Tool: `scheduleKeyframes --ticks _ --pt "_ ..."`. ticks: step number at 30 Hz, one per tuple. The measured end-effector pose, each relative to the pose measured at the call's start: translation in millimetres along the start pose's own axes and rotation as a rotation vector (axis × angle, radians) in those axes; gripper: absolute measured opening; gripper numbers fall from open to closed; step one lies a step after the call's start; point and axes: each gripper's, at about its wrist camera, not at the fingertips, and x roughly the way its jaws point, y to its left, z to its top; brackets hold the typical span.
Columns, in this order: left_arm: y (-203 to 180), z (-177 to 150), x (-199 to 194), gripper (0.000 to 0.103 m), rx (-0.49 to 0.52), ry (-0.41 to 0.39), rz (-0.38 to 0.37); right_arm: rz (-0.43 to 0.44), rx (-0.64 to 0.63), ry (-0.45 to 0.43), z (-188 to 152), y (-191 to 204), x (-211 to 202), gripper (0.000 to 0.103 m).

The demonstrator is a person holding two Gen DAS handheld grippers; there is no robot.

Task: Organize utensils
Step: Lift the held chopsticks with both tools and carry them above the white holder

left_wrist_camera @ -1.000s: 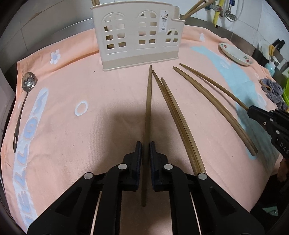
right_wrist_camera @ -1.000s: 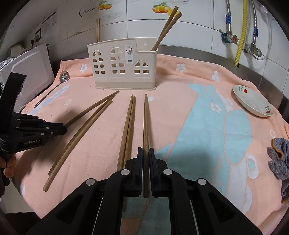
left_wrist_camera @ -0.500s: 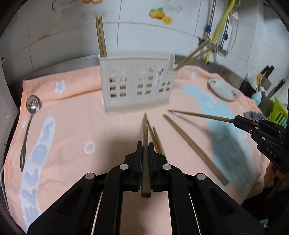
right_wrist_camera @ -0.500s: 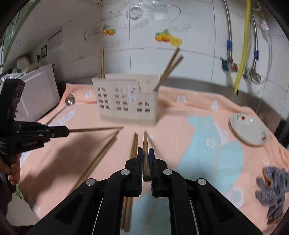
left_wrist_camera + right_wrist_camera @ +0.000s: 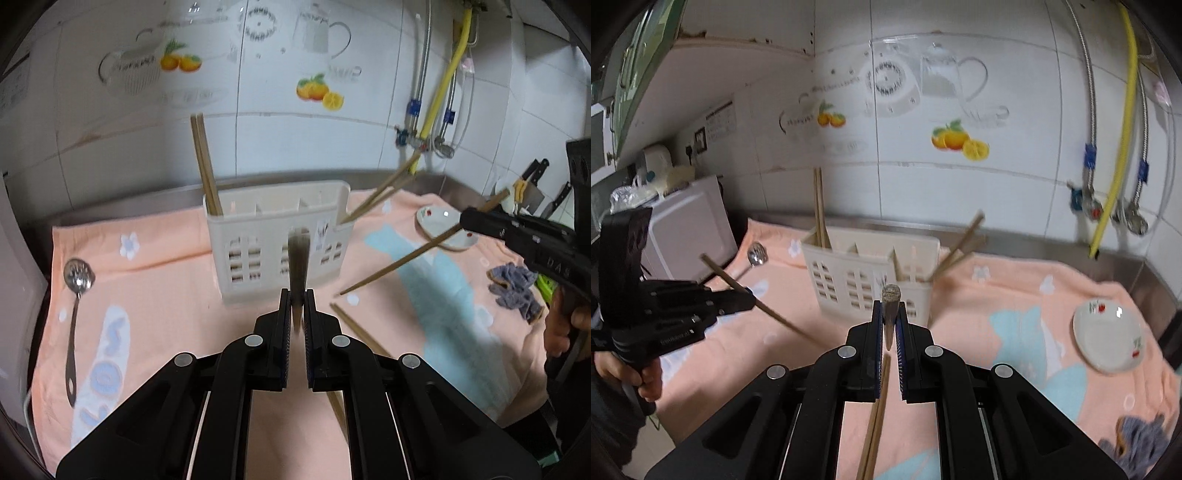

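Both grippers have risen from the towel [image 5: 155, 317], each now carrying its chopstick airborne before the utensil holder [image 5: 280, 240]. Left gripper [image 5: 297, 306] pinches one chopstick [image 5: 298, 258]; right gripper [image 5: 888, 317] pinches another chopstick [image 5: 891, 295], both foreshortened toward their cameras.

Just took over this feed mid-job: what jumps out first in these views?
Each gripper holds one chopstick off the towel: the left gripper and right gripper both have jaws shut on a stick aimed toward the cream utensil holder in the middle of the peach towel. The holder already has chopsticks at both ends, and more chopsticks lie on the towel.
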Motion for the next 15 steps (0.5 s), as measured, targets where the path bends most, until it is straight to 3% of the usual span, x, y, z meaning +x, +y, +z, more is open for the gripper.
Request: scheduleKeyframes --ticks 7,15 --pt "0.6 43.0 -19.7 0.006 0.025 -0.076 0.002 0.029 -0.029 -0.055 59.3 -5.5 -18.0 0.007" --pt "1.3 104.2 -33.1 0.006 0.056 -0.184 0.037 -0.014 -0.039 -0.079 88.4 -15.4 -16.0 0.007"
